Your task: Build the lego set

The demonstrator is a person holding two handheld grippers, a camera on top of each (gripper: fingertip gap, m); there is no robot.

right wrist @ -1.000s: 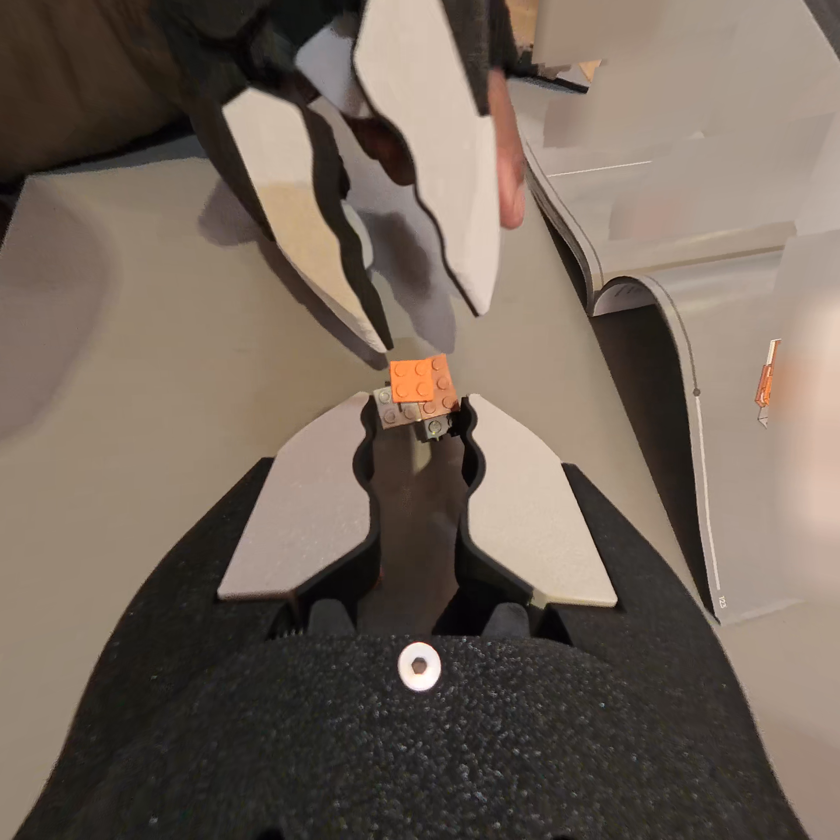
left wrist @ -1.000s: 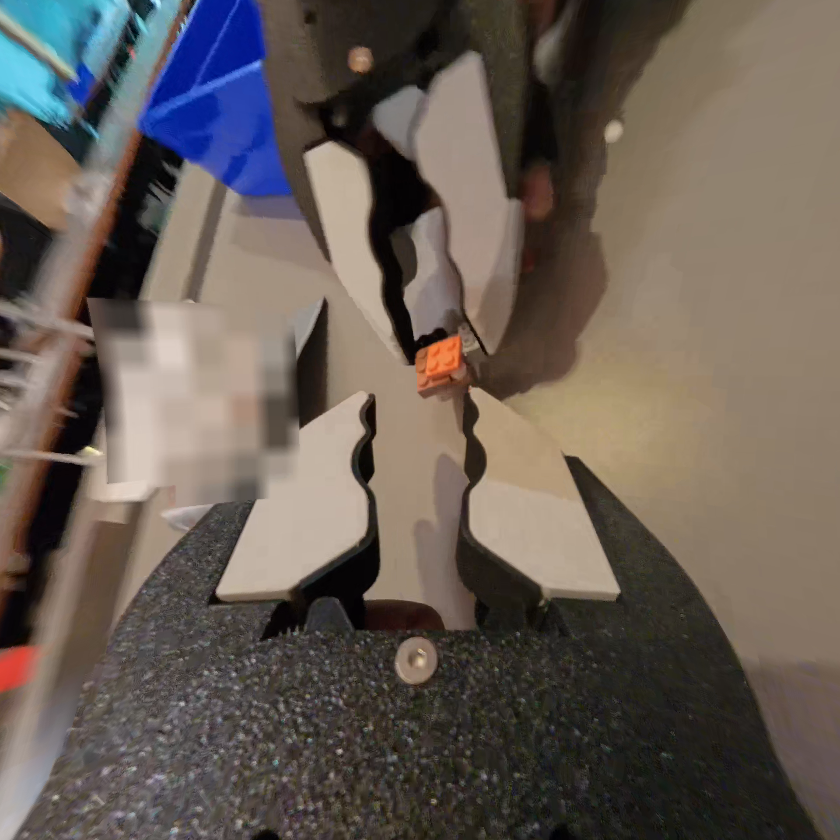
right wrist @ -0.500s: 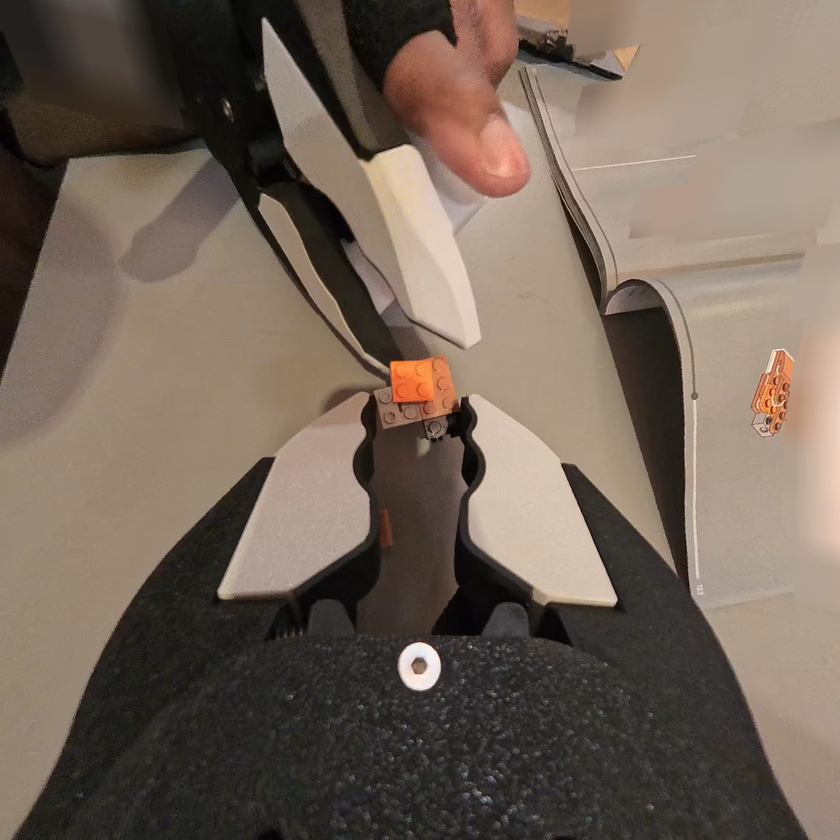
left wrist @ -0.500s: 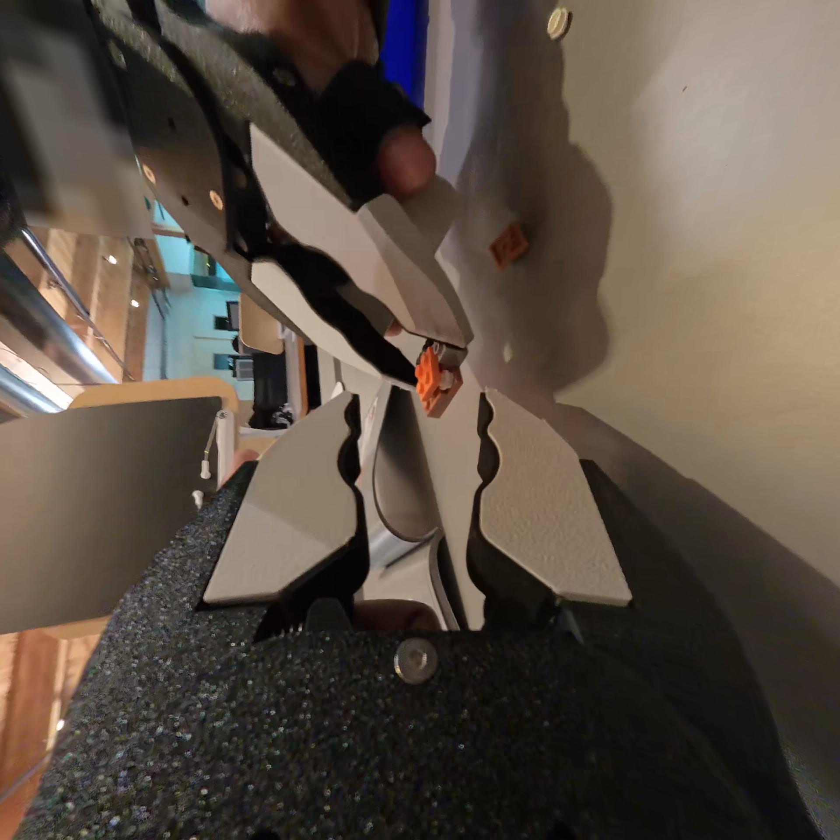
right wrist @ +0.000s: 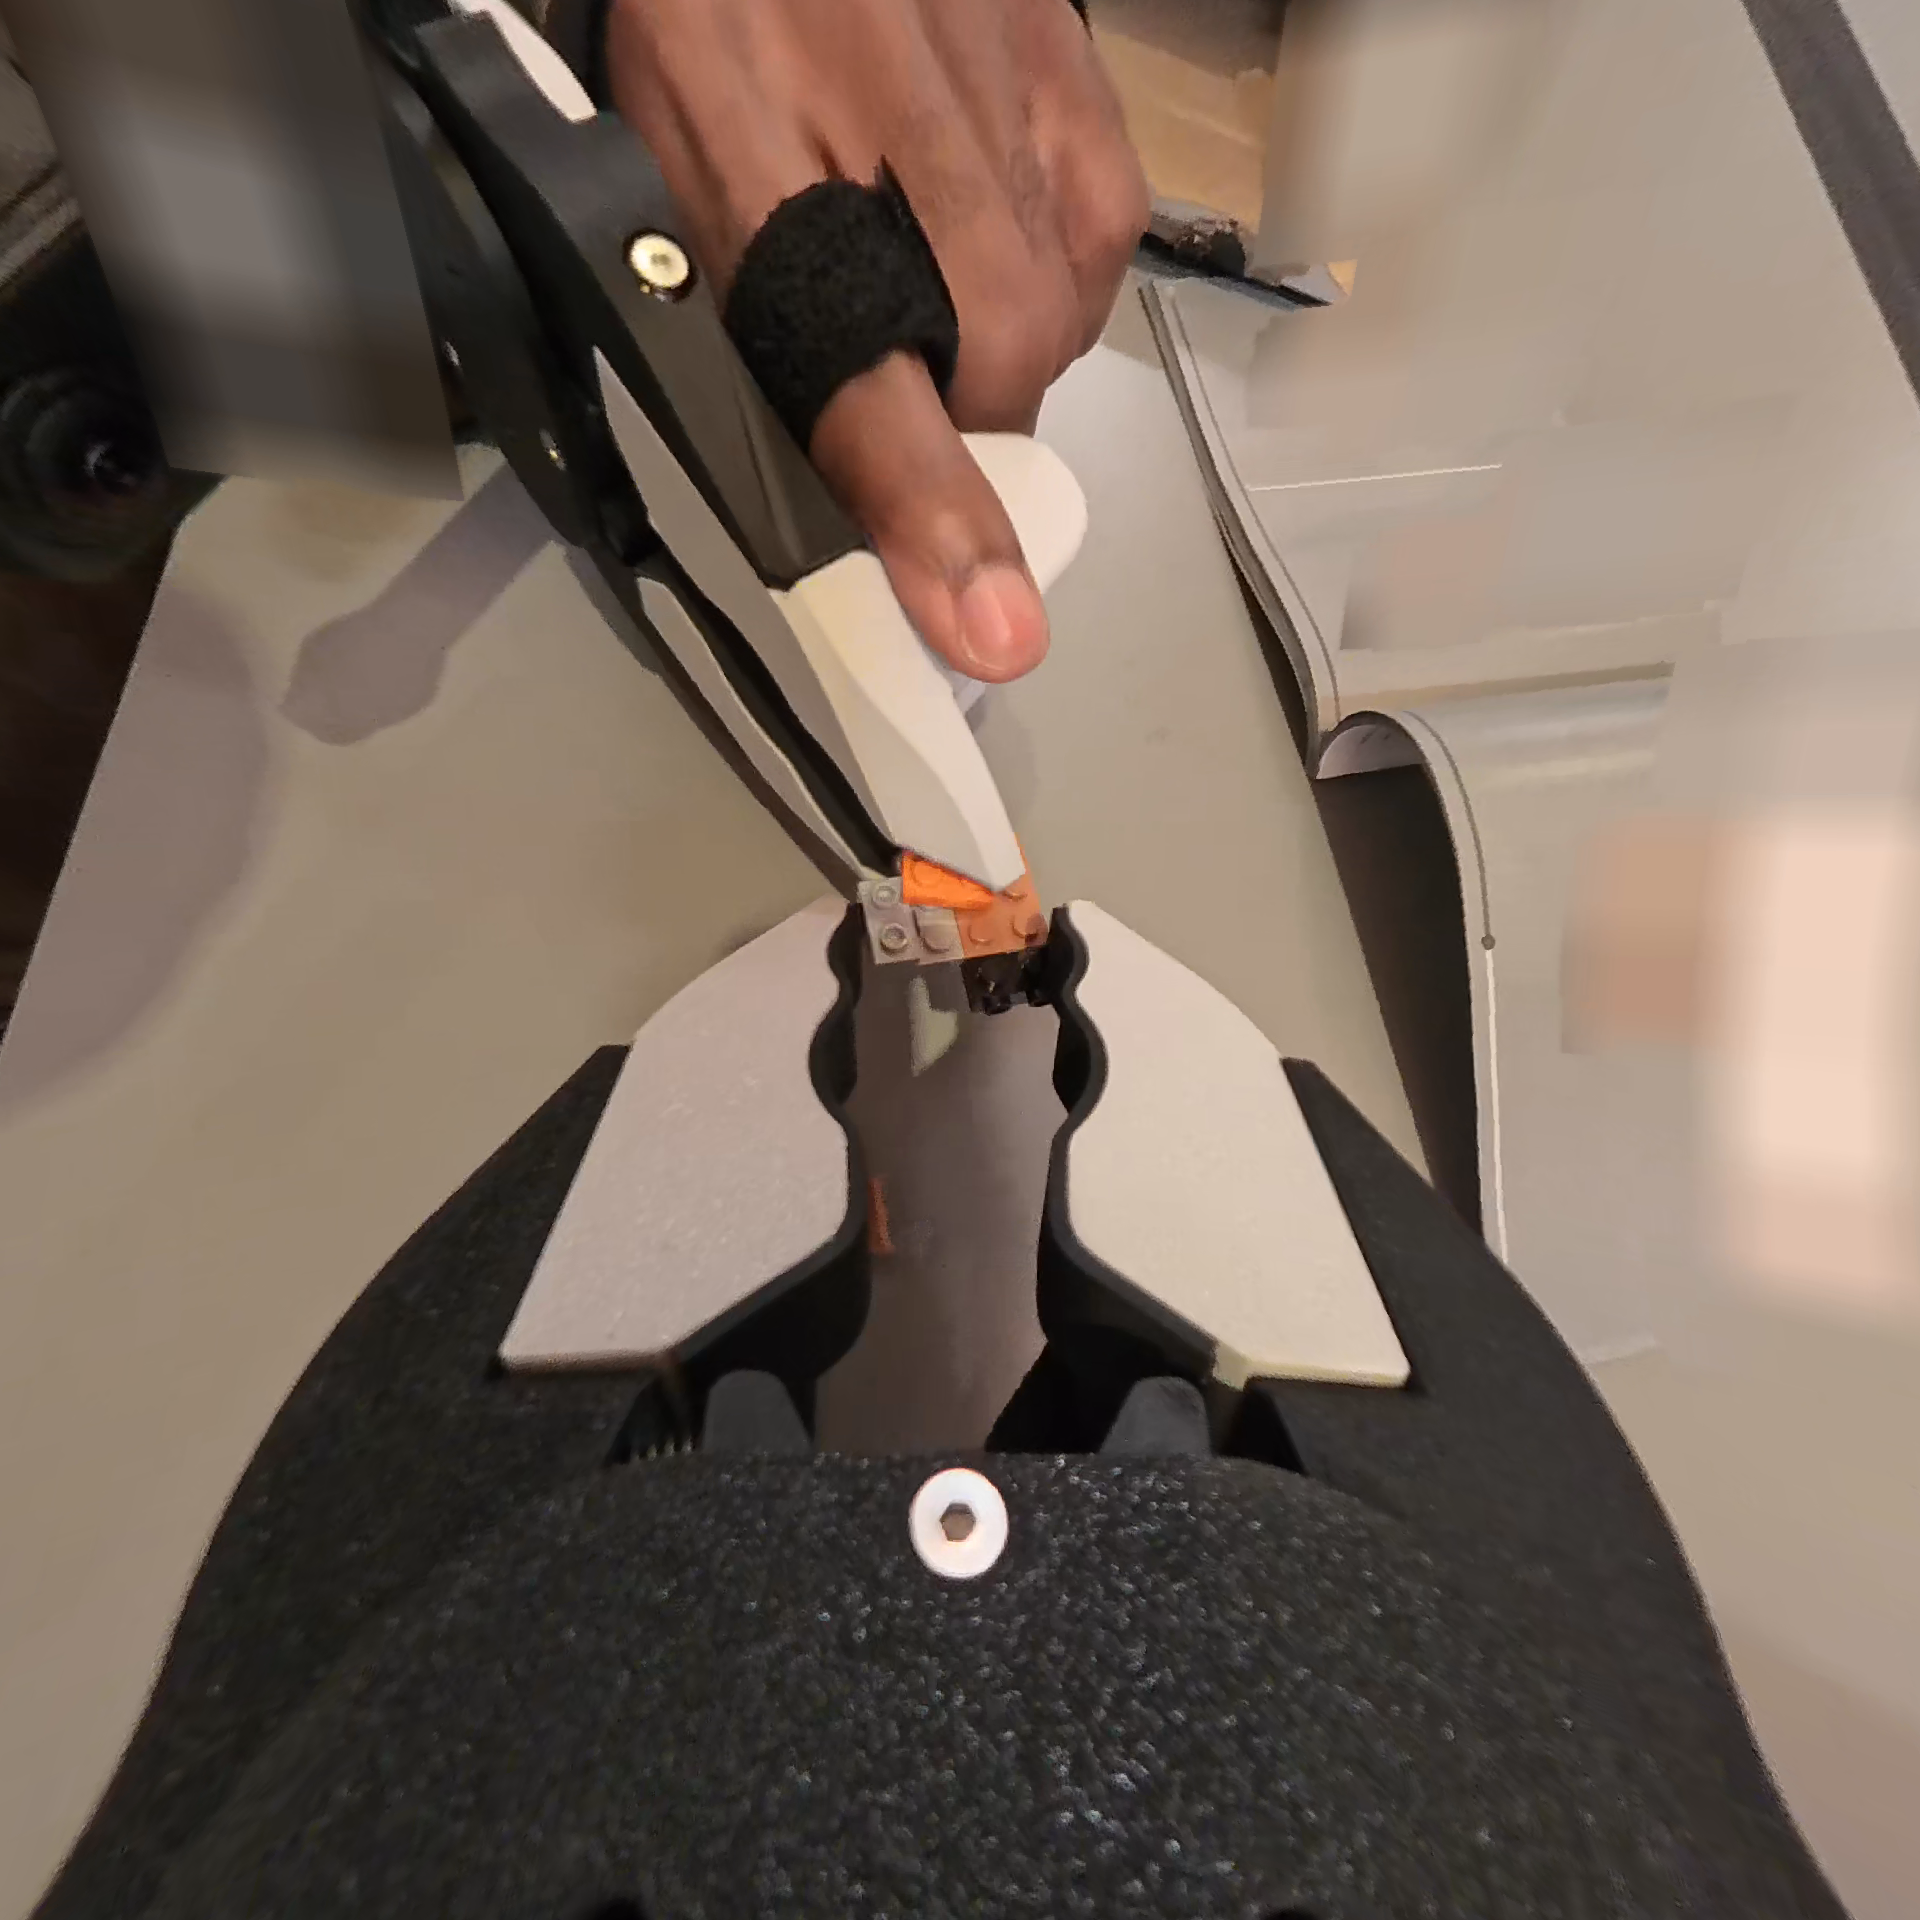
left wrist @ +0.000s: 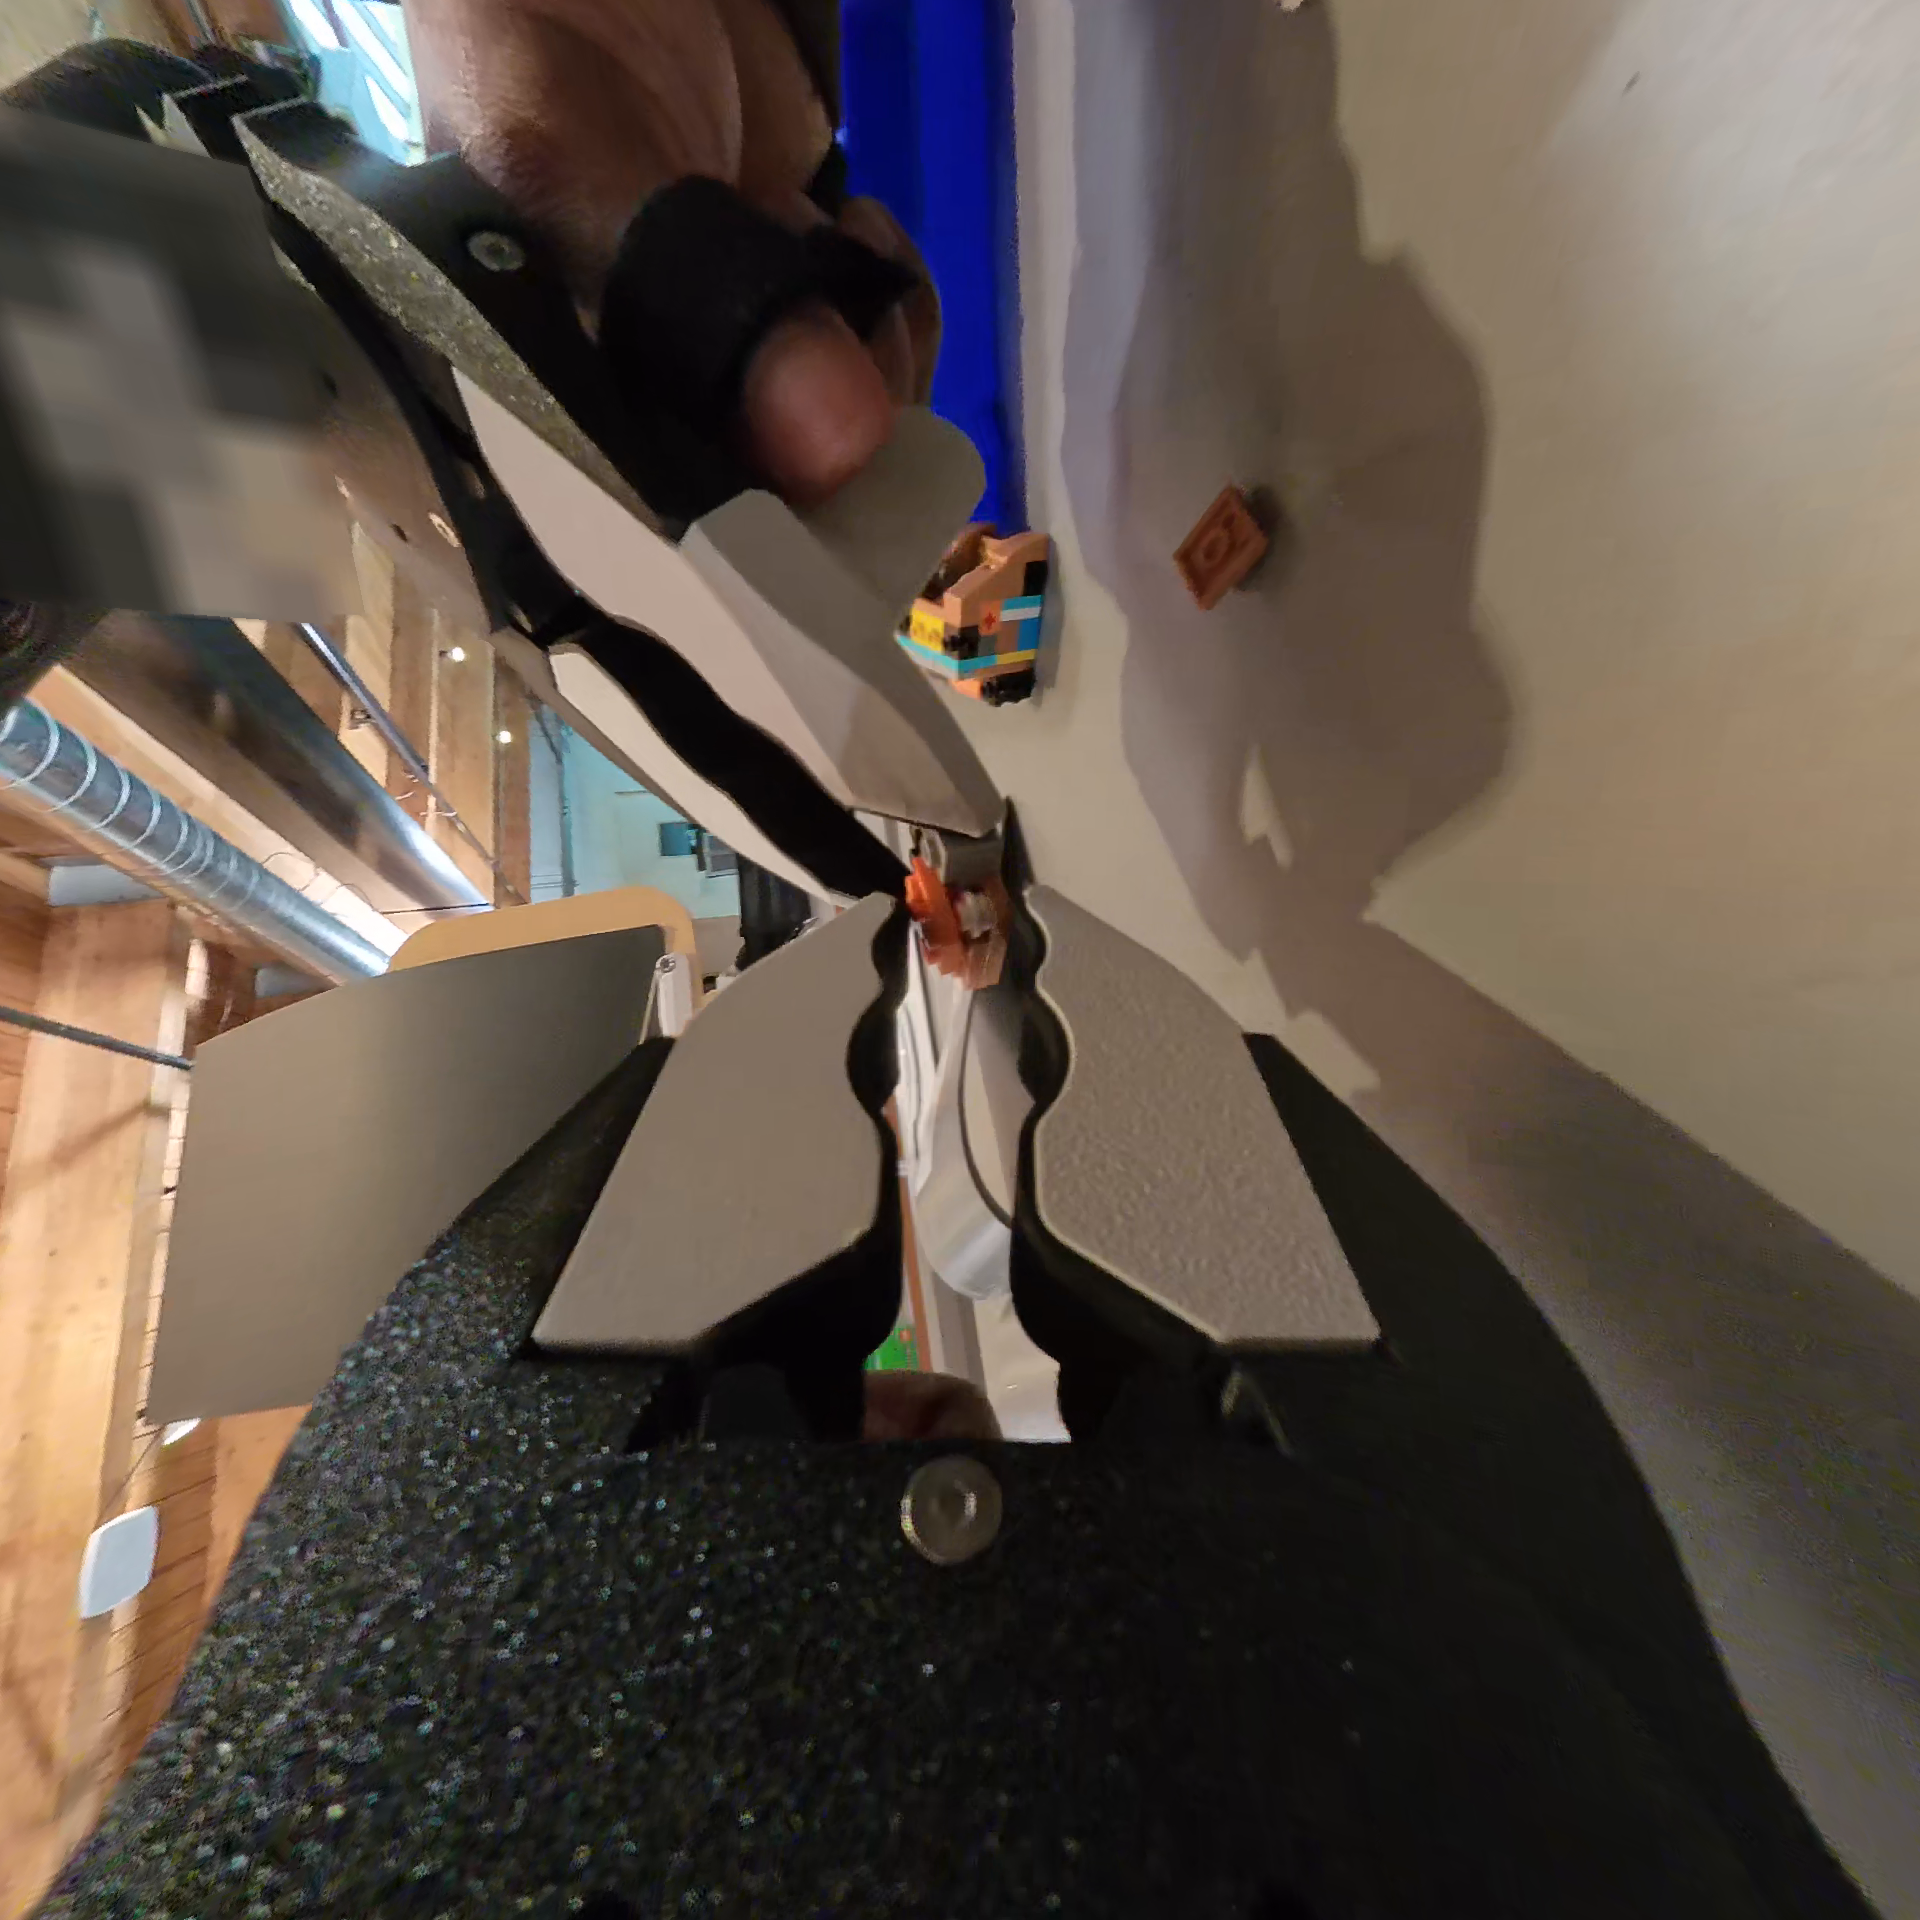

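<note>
A small lego assembly (right wrist: 951,925) of grey, orange and black pieces sits between the tips of my right gripper (right wrist: 956,930), which is shut on it above the grey table (right wrist: 416,883). My left gripper (right wrist: 935,868) comes in from the upper left, and its fingertips pinch the orange plate on top of the assembly. In the left wrist view the same assembly (left wrist: 956,914) sits between my left gripper's tips (left wrist: 961,906), and the right gripper's fingers (left wrist: 831,665) meet it from the upper left. A hand rests on each far gripper.
An open instruction booklet (right wrist: 1507,831) lies at the right of the table. A small colourful lego model (left wrist: 977,613) and a loose orange square piece (left wrist: 1221,545) lie on the table (left wrist: 1662,520), with a blue bin (left wrist: 925,208) beyond them.
My left gripper has rolled onto its side, moved in to the assembly and closed its tips on the orange plate. The right gripper keeps holding the assembly in place.
</note>
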